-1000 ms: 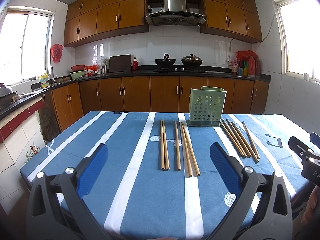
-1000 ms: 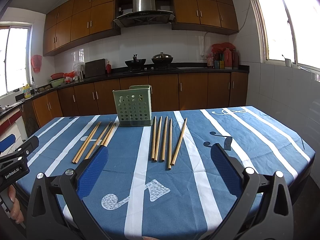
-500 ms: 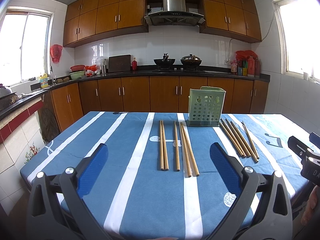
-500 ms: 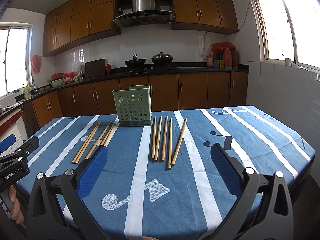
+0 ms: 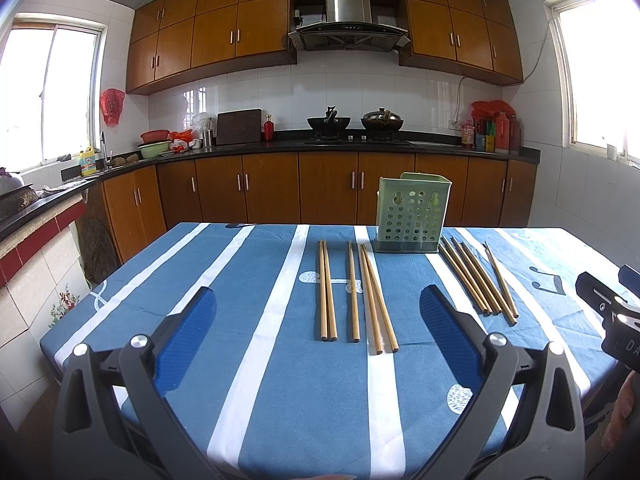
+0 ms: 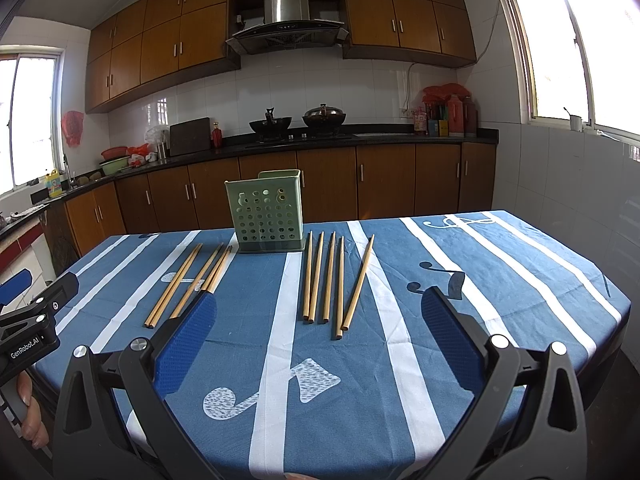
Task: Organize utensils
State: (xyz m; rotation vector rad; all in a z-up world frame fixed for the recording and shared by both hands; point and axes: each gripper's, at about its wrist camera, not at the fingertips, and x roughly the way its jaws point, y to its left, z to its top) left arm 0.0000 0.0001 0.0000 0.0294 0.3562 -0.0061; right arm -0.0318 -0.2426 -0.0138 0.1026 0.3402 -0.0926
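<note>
Two sets of chopsticks lie lengthwise, pointing at the green holder

Left gripper is spread wide and empty, facing the left chopsticks; right gripper is equally spread, facing the right chopsticks, each bundle just ahead on the blue tablecloth

A table under a blue cloth with white stripes carries a pale green perforated plastic utensil holder at the far side, five wooden chopsticks left of it, five more wooden chopsticks right.
</note>
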